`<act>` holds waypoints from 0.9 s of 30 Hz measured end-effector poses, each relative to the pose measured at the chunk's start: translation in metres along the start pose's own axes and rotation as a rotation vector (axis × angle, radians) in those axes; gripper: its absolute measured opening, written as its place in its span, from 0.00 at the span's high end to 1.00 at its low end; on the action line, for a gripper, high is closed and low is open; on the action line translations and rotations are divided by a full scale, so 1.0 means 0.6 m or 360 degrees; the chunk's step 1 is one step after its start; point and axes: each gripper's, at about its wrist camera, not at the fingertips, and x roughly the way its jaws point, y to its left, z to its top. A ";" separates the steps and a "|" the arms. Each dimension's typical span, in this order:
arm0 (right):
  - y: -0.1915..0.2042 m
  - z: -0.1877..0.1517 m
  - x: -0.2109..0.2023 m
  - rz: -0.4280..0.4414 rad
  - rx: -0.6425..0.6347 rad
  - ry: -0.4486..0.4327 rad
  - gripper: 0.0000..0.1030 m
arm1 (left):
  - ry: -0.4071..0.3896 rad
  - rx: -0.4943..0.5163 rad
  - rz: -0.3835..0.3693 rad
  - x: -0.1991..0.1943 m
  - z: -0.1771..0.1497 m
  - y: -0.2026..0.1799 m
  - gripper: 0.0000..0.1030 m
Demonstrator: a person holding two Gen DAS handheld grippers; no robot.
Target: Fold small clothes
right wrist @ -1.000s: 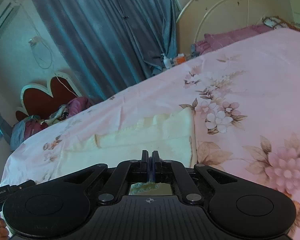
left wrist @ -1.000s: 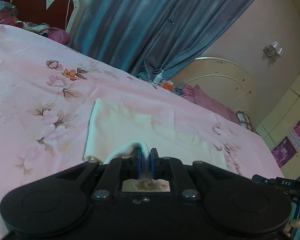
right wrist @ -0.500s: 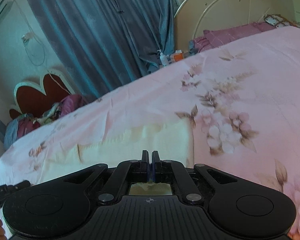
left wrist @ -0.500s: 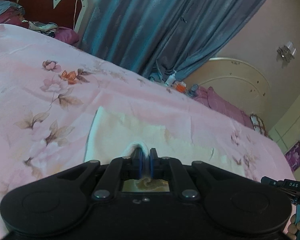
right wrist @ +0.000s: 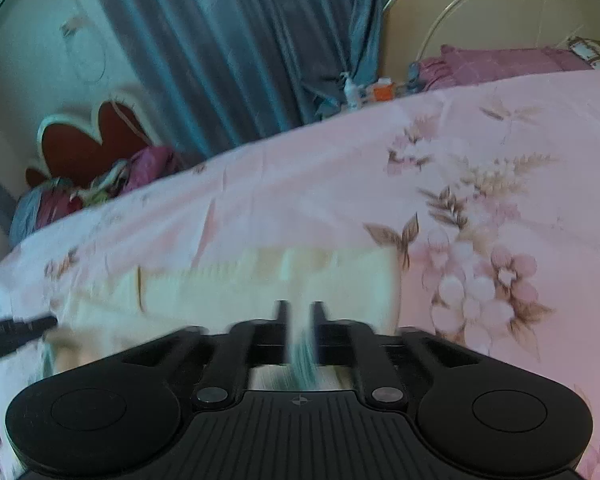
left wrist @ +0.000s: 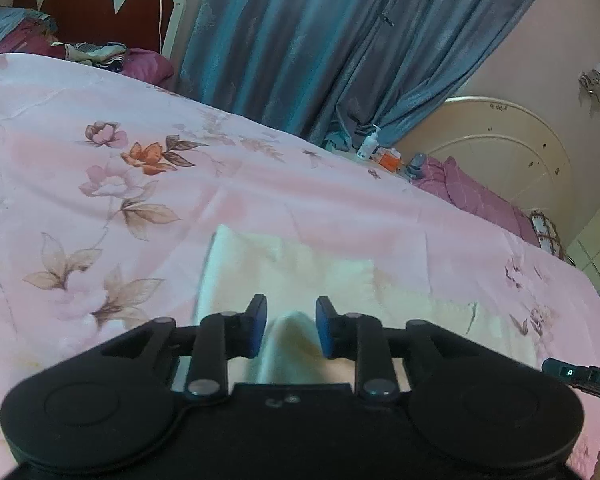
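- Step in hand: the release at the end of a fold. Both grippers are letting go of the near edge of a cream garment [left wrist: 300,276], judged to be the edge just carried over onto the rest of the cloth.
- Garment, location: lying as a flattened strip on the pink floral bedsheet [left wrist: 100,184], toward the near edge of the bed and well short of the far edge by the blue curtain [left wrist: 320,40]; its exact type is not clear.
- Left gripper [left wrist: 291,330]: fingers have just been opening and are standing moderately apart; a raised hump of cream cloth is sitting between the blue pads [left wrist: 327,328], which are not pressing on it.
- Right gripper [right wrist: 298,320]: fingers have just been opening and are standing narrowly apart; a blurred fold of fabric is hanging in the gap, apparently slipping free.
- Next move, as judged: drawing both grippers back clear of the cloth without dragging the hump, then taking the short ends for the following fold.
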 end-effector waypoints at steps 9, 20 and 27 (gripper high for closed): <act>-0.001 -0.032 0.003 -0.0024 -0.0057 0.0058 0.37 | 0.0110 0.0185 -0.0112 0.010 -0.003 0.001 0.68; -0.002 -0.045 0.009 0.0031 -0.0092 0.0123 0.87 | 0.0214 0.0287 -0.0152 0.073 -0.009 -0.023 0.89; 0.010 -0.017 -0.017 0.0032 -0.0128 -0.0046 0.88 | 0.0030 0.0248 -0.0186 0.034 -0.006 -0.025 0.94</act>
